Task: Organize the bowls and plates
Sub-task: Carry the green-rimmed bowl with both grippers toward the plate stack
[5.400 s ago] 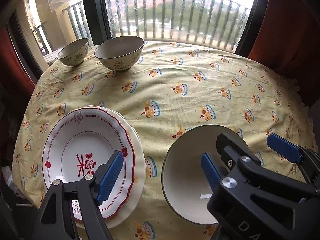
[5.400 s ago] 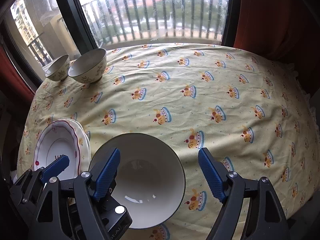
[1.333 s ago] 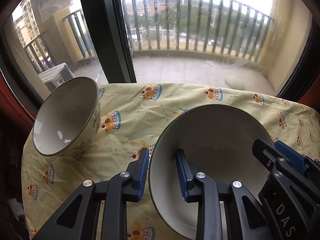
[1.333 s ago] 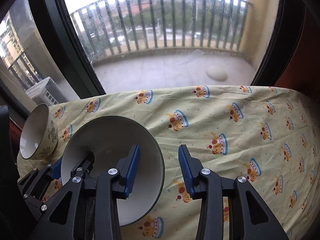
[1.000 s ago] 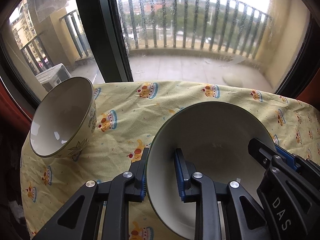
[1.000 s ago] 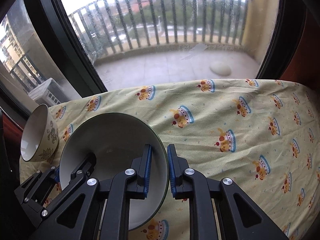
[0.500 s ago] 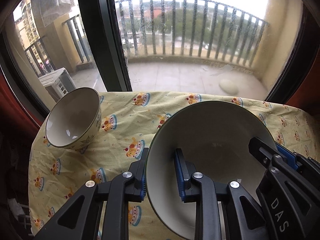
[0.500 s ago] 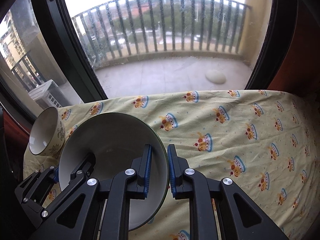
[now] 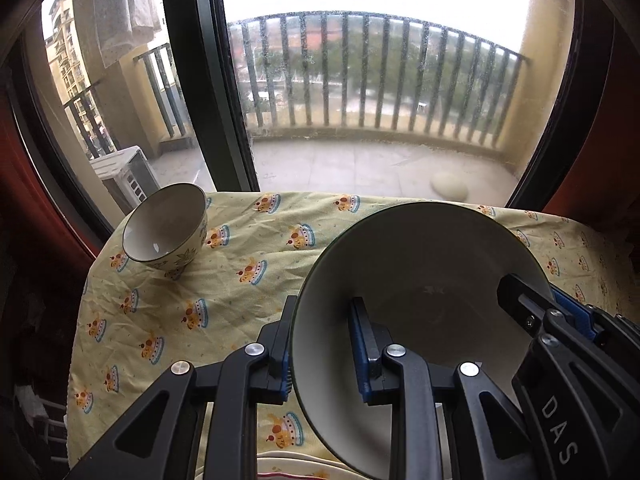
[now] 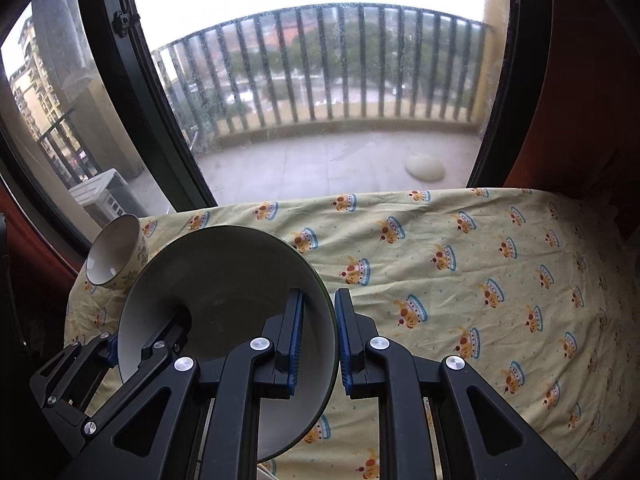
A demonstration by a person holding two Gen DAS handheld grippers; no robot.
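A large white bowl [image 9: 420,280] is pinched at opposite rims by the left tool [image 9: 324,354] and right tool [image 10: 318,338], above the bench [image 10: 480,280]; a small floral bowl [image 9: 166,228] is seen nearby.

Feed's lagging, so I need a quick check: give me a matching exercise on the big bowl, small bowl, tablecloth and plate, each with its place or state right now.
1. big bowl
2. small bowl
3. tablecloth
4. plate

a. barely visible at the bottom edge
b. resting alone near the window
c. gripped on both sides of its rim
d. yellow, printed

Pairs: 1-c, 2-b, 3-d, 4-a
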